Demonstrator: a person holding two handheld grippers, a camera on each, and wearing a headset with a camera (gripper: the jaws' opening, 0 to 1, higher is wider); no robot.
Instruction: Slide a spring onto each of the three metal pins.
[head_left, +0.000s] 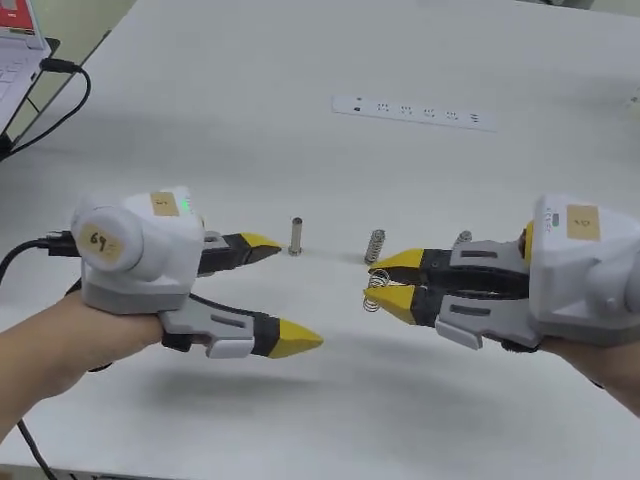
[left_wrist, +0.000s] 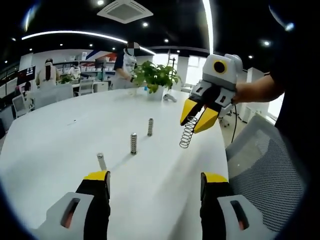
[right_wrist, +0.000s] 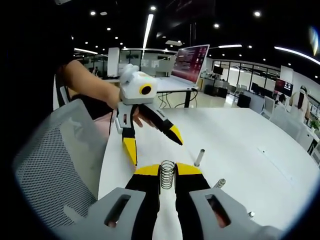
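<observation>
A white workbench (head_left: 200, 120) fills the head view, with three short metal pins standing upright in a row near the centre. The bare pin (head_left: 296, 236) stands left of centre with nothing around it. The middle pin (head_left: 375, 246) carries a coiled spring around its shaft. The third pin (head_left: 462, 240), further right, also shows a coil around it and is partly hidden behind the right gripper (head_left: 383, 283). That gripper enters from the right edge, held in a hand, and its yellow-tipped jaws are clenched on a loose spring (head_left: 375, 292). The spring is pinched near one end and hangs off the tips, just below and in front of the middle pin and not touching it. In the right gripper view the same spring stands upright between the two nearly closed jaws at lower centre. The left gripper (head_left: 285, 290) comes in from the left edge, also held in a hand. Its jaws are spread wide and grasp nothing; the upper tip points toward the bare pin and sits just beside it, apart from it. A white power strip (head_left: 413, 112) lies toward the upper right of the bench. A laptop (head_left: 15, 50) with a black cable (head_left: 60, 100) sits at the upper left corner.
</observation>
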